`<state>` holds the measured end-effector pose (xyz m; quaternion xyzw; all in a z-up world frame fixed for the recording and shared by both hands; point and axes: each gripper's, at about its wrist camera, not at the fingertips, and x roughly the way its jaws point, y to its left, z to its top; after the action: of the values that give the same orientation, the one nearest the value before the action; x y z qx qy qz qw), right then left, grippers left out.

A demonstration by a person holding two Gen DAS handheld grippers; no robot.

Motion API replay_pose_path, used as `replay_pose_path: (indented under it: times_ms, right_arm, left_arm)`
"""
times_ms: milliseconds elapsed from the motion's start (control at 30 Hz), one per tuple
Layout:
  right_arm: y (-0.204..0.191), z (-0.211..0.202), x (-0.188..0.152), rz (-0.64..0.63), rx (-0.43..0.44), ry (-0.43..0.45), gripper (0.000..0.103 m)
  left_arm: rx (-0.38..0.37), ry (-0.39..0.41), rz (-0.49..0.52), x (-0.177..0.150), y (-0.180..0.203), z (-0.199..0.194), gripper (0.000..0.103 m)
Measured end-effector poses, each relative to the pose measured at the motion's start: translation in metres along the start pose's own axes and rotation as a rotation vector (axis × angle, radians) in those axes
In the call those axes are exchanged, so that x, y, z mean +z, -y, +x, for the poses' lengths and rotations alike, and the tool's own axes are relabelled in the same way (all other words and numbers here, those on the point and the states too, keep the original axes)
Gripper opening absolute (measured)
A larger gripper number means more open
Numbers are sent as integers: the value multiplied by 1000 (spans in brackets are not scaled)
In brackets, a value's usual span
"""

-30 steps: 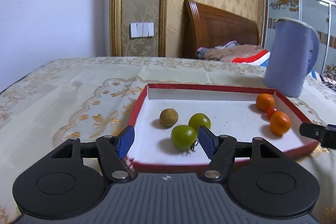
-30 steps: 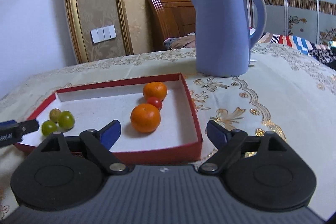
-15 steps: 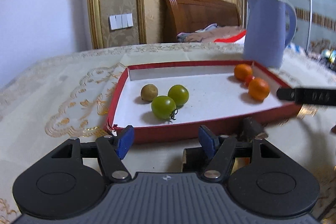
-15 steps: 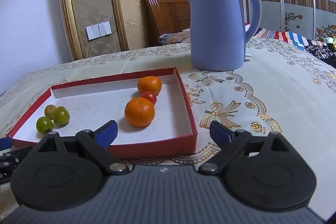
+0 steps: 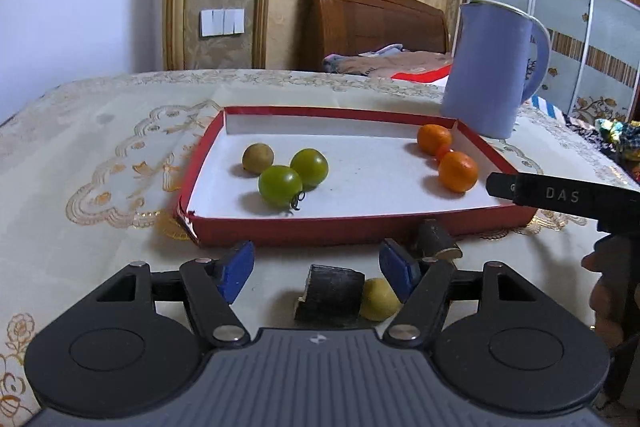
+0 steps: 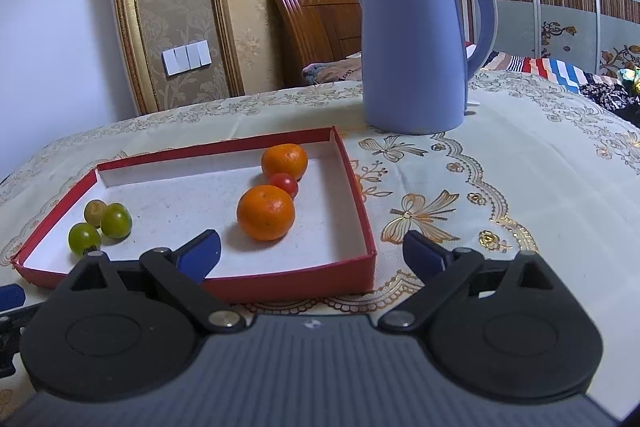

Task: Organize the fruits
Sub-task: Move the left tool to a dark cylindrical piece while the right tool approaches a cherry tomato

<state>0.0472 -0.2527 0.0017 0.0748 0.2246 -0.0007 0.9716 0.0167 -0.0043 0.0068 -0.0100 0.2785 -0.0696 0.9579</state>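
Your red tray (image 5: 352, 227) looks colour-sorted: green fruits (image 5: 280, 185) at 9 o'clock, oranges (image 6: 265, 212) at 3. You've backed your left gripper (image 5: 316, 269) off since a second ago, jaws open over a dark chunk (image 5: 330, 293) and yellow fruit (image 5: 378, 299). Right gripper (image 6: 312, 251) is open, empty.

text: "DAS" in pale capitals | on: black finger of the right gripper (image 5: 560, 197), reaching in beside the red tray (image 5: 352, 227) at its near right corner | further letters past the S: cannot be made out | other readable text in either view: none
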Motion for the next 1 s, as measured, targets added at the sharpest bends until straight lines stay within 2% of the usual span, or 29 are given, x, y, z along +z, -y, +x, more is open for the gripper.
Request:
replay_pose_path:
  times_ms: [100, 233, 300, 400, 500, 700, 800, 900, 967, 1000]
  right_arm:
    - [0, 0, 0, 2, -1, -1, 98]
    - [1, 0, 0, 10, -1, -3, 99]
    - [2, 0, 0, 16, 0, -2, 99]
    - [3, -2, 0, 21, 5, 5, 99]
    - [3, -4, 0, 17, 20, 4, 99]
    - [4, -33, -12, -41, 37, 33, 98]
    - [0, -46, -18, -74, 78, 11, 98]
    - [-10, -54, -28, -136, 109, -16, 94]
    - [-19, -54, -33, -169, 142, -48, 87]
    - [-24, -53, -34, -180, 167, -72, 80]
  left_arm:
    - [-3, -41, 26, -1, 4, 8, 69]
    - [43, -22, 30, -3, 1, 6, 69]
    - [23, -34, 16, -3, -7, 7, 71]
    - [74, -28, -7, -3, -17, 7, 70]
    - [39, -72, -31, -2, -25, 11, 70]
    - [91, -90, 26, -6, -17, 21, 71]
    - [102, -89, 21, -7, -18, 21, 72]
    - [143, -81, -29, -7, -29, 19, 71]
    - [153, -79, -45, -7, -34, 19, 71]
    - [153, -77, -45, -7, -34, 18, 71]
